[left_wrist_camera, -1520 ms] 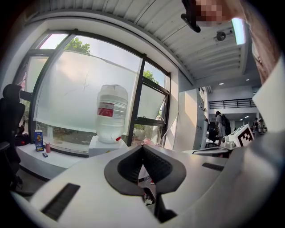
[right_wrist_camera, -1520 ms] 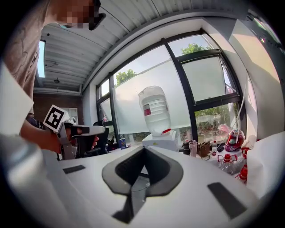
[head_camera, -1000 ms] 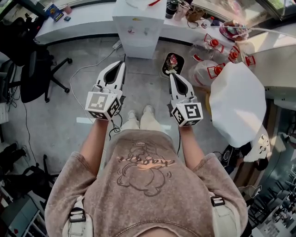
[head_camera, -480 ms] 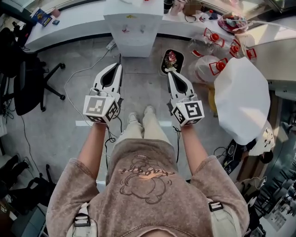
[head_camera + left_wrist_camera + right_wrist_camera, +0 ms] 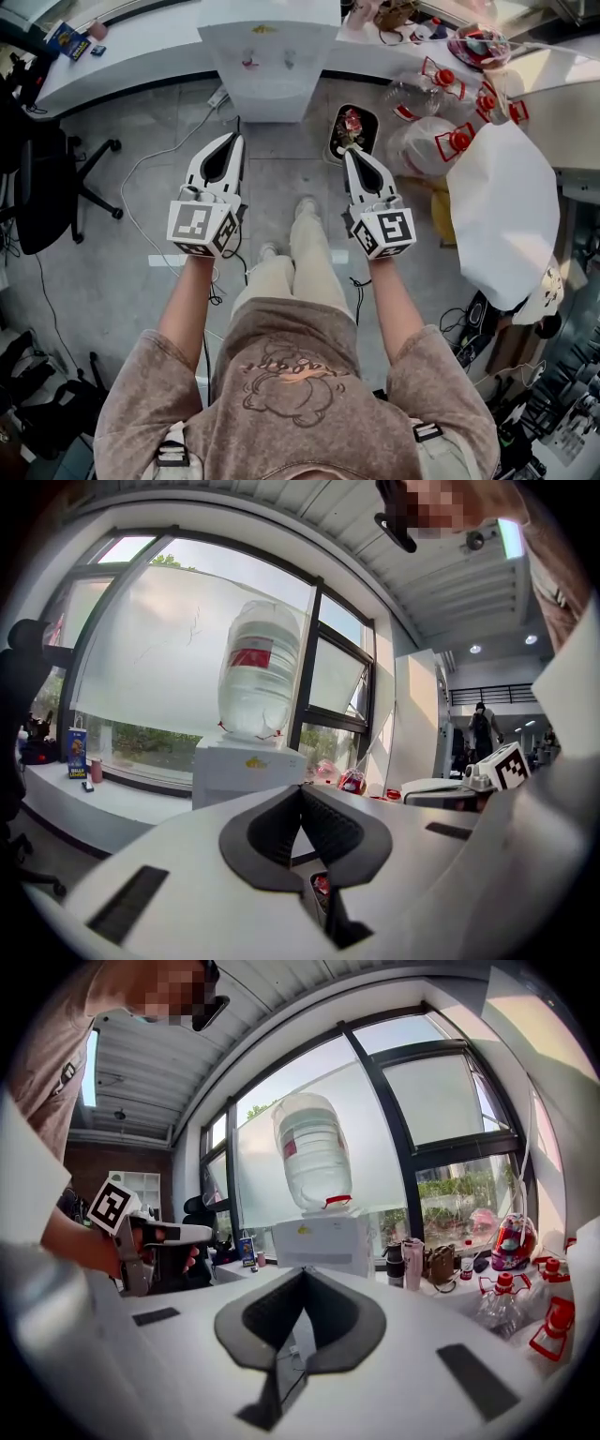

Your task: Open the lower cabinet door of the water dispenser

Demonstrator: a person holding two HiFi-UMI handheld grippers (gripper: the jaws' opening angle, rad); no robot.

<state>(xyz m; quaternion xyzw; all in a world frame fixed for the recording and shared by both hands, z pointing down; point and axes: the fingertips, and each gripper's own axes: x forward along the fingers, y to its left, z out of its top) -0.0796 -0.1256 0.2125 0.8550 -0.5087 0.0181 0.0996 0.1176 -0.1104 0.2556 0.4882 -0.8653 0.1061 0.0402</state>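
The white water dispenser [image 5: 270,66] stands against the window counter, and its front faces me across bare floor. Its inverted bottle [image 5: 259,672] shows in the left gripper view above the cabinet top [image 5: 246,771]; the right gripper view shows the same bottle [image 5: 314,1162]. The lower door is hidden behind the gripper bodies in both gripper views. My left gripper [image 5: 234,139] and right gripper [image 5: 352,153] point side by side at the dispenser, well short of it. Both are shut, tips touching, with nothing between them.
A black tray [image 5: 352,131] with red items lies on the floor right of the dispenser. Several empty red-capped bottles [image 5: 441,141] and a large white sheet [image 5: 497,216] crowd the right. An office chair [image 5: 47,178] and a floor cable [image 5: 159,150] are at the left.
Both grippers have sunk lower together, still shut. One foot has stepped forward, and the dispenser sits a little nearer and higher in the head view.
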